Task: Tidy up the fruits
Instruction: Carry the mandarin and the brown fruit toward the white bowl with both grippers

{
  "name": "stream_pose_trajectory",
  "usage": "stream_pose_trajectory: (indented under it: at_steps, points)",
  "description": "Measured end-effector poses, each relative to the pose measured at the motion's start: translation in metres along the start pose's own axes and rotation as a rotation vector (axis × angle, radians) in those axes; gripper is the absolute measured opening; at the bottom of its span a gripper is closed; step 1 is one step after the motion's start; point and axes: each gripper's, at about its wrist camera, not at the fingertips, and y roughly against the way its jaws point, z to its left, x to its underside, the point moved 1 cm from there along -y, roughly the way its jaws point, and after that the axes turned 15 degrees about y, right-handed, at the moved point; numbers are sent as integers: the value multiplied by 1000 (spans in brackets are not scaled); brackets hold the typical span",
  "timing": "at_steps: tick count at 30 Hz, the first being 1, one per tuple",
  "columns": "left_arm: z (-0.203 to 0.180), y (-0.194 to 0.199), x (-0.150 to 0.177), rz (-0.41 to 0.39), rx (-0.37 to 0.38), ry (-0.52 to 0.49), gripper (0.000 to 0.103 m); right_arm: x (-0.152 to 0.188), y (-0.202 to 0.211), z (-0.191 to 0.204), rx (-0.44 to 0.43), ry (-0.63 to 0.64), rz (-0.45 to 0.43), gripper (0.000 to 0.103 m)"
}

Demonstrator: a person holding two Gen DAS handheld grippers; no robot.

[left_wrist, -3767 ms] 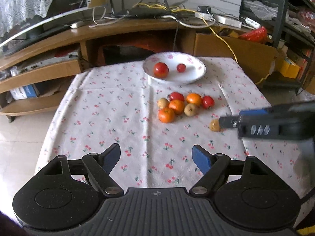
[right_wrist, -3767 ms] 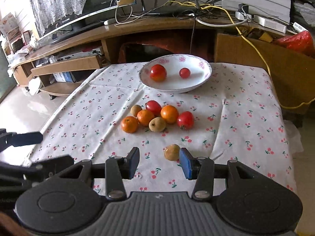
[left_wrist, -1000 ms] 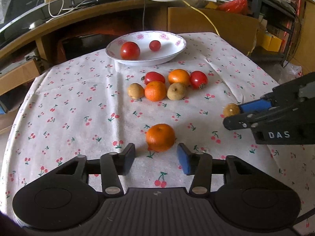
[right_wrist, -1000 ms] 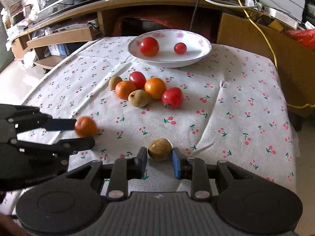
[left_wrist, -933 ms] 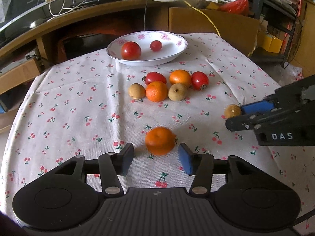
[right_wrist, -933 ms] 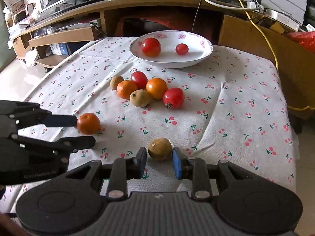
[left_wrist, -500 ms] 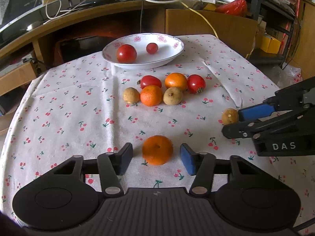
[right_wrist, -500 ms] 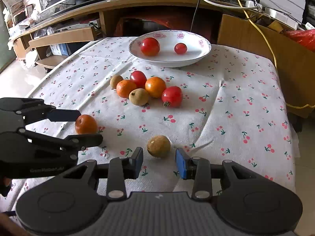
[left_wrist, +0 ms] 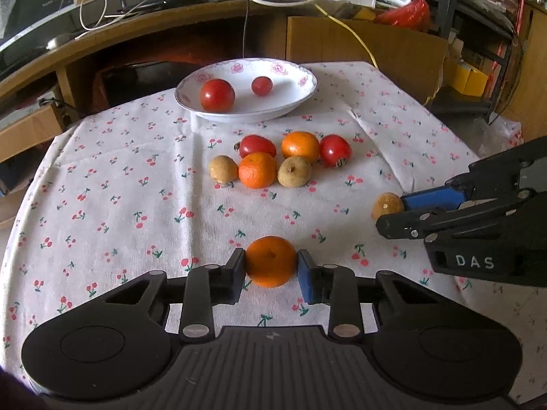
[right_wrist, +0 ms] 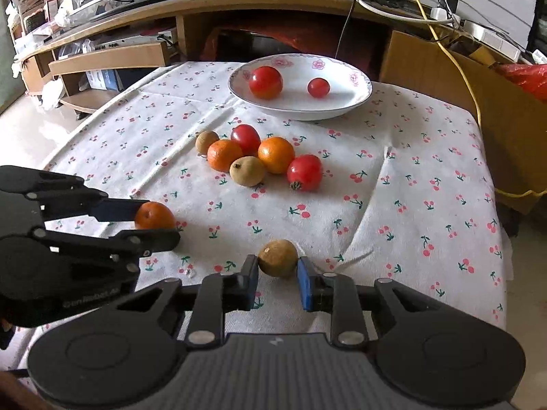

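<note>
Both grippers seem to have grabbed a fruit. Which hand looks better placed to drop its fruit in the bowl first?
Left, narrowly. The left gripper is shut on the orange almost straight below the bowl; the right gripper, clamping the brown fruit, sits further off to the side.

White letters "DAS" stand on the right gripper point(left_wrist: 389, 217) body; other print is too blurred.

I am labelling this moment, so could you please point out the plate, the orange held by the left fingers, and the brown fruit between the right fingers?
plate point(left_wrist: 294, 68): left wrist view, far rim.
orange point(left_wrist: 270, 261): left wrist view, middle of peel.
brown fruit point(right_wrist: 277, 258): right wrist view, middle of skin.
</note>
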Motion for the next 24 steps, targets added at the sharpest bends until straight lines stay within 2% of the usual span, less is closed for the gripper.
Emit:
stream_pose_trajectory:
  at_steps: [8, 24]
  points:
    - [-9, 6, -17, -43, 18, 23, 40, -13, 6, -1, -6, -26, -51, 25]
    - [-11, 8, -32, -62, 19, 54, 39, -24, 13, -13, 5, -76, -93, 25]
